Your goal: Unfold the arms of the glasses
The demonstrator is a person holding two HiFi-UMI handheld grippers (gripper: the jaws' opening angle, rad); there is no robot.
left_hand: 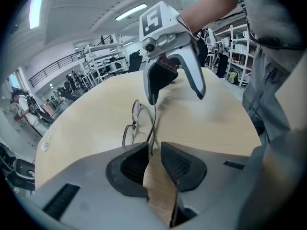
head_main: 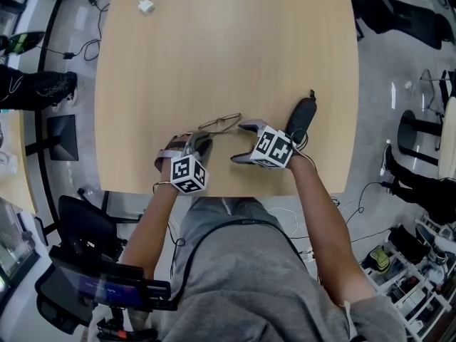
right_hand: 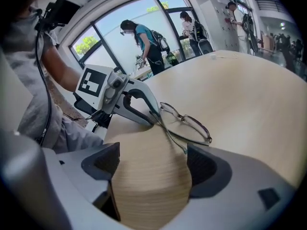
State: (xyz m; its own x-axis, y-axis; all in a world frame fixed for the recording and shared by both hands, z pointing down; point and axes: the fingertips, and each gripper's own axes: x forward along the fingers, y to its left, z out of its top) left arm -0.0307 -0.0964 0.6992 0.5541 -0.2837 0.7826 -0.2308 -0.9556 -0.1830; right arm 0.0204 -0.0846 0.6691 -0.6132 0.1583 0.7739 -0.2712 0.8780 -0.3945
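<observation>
Thin wire-framed glasses (head_main: 219, 123) lie on the wooden table (head_main: 214, 55) near its front edge, with their arms folded across the lenses (right_hand: 186, 124). My left gripper (head_main: 192, 144) is at their left end. Its jaws stand a narrow gap apart, and the tip of one glasses arm (left_hand: 152, 137) reaches into that gap (left_hand: 153, 147) against the left pad, not pinched. My right gripper (head_main: 241, 142) faces it from the right with its jaws wide open (right_hand: 153, 162). The tip of the other arm (right_hand: 184, 150) lies just ahead of its right jaw and nothing is gripped.
A black case-like object (head_main: 302, 117) lies on the table just right of the right gripper. A white charger with its cable (head_main: 146, 6) sits at the far left corner. Chairs, cables and shelves surround the table, and people stand in the background.
</observation>
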